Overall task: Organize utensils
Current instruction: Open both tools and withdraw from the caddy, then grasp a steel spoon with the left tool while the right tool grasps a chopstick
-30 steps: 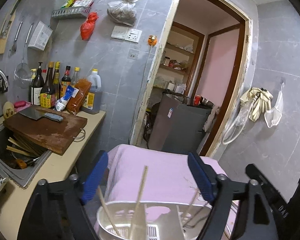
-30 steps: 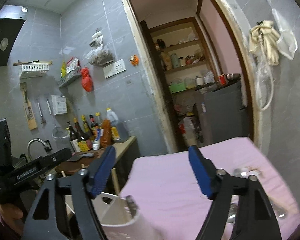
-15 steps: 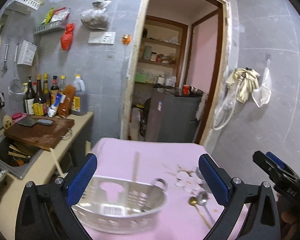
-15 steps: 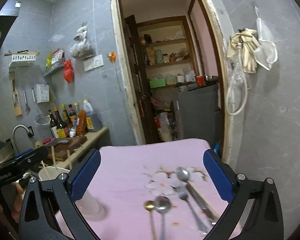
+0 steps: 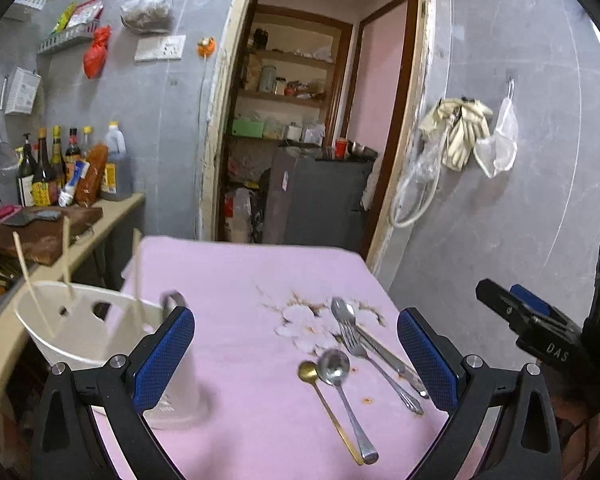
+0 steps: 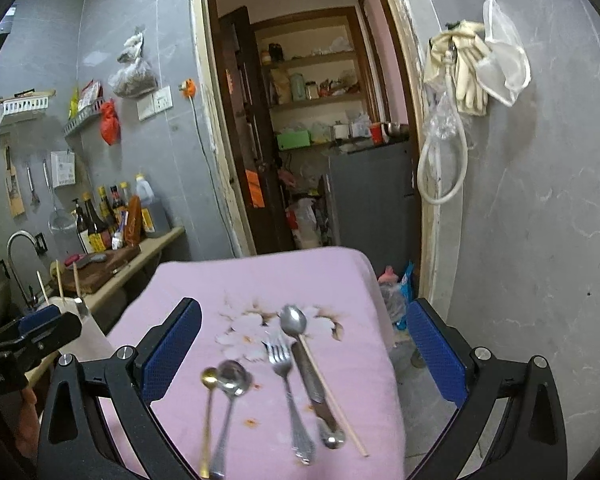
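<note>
Left tongs (image 5: 296,350): spread to full width, nothing between the blue pads (image 5: 162,354), touching nothing. They hang above the near part of the tabletop (image 5: 236,272), which is draped in pink cloth.

Right tongs (image 6: 304,350): likewise spread wide and empty, above the near edge of the tabletop, clear of the cutlery.

Holder (image 5: 88,332): white, at the left edge of the tabletop, just beside the left tongs' left pad. Chopsticks (image 5: 30,284) stand tilted in it; a metal handle (image 5: 174,300) shows at its rim.

Cutlery lies loose toward the right edge, handles pointing to the near edge:
- gold spoon (image 6: 208,380) and steel spoon (image 6: 232,376), bowls touching, leftmost
- fork (image 6: 280,356), next right
- knife (image 6: 316,392), with a second spoon (image 6: 294,320) at its far end
- one chopstick (image 6: 332,396) lying slantwise across the knife

Right tongs show at the right edge of the left view.
</note>
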Demonstrator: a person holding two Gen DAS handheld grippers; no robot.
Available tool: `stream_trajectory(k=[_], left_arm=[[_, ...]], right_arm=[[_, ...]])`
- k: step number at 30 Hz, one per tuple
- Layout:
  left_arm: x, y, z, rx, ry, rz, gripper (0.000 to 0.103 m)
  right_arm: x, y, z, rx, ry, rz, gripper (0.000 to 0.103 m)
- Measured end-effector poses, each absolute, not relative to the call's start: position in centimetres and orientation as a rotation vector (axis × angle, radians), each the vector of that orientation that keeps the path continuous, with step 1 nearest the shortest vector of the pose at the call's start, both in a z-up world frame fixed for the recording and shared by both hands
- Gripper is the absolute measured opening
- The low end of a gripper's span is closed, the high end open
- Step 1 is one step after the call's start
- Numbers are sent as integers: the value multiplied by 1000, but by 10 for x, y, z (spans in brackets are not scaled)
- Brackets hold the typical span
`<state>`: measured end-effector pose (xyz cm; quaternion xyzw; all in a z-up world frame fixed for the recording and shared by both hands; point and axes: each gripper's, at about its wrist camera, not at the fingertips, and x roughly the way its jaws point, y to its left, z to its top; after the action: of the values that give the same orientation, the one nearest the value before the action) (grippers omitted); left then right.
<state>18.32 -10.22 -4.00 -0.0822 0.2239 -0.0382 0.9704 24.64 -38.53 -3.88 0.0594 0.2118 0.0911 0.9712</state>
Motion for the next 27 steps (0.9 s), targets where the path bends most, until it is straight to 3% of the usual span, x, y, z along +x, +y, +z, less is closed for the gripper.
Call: stream_trajectory(k=[15,17,19,22,24,27], left_arm=[[235,-126,-117,-171,576,18,102],[242,-127,-124,-174,605,16,102],[248,-126,-130,-199,633,5,102],[254,-126,-136,-228,649,1,101],[260,-127,-140,-235,665,-6,94],[269,-130,-147,-240,698,-13,85]], right_arm=[[319,-395,-124,99,580,275,99],[328,-392,-133,81,620,274,92],[339,-387,-142,62,671,280,69],[350,-380,-152,46,725,289,54],[356,-377,-156,40,743,301,44],[365,-370,-164,24,782,330,37]])
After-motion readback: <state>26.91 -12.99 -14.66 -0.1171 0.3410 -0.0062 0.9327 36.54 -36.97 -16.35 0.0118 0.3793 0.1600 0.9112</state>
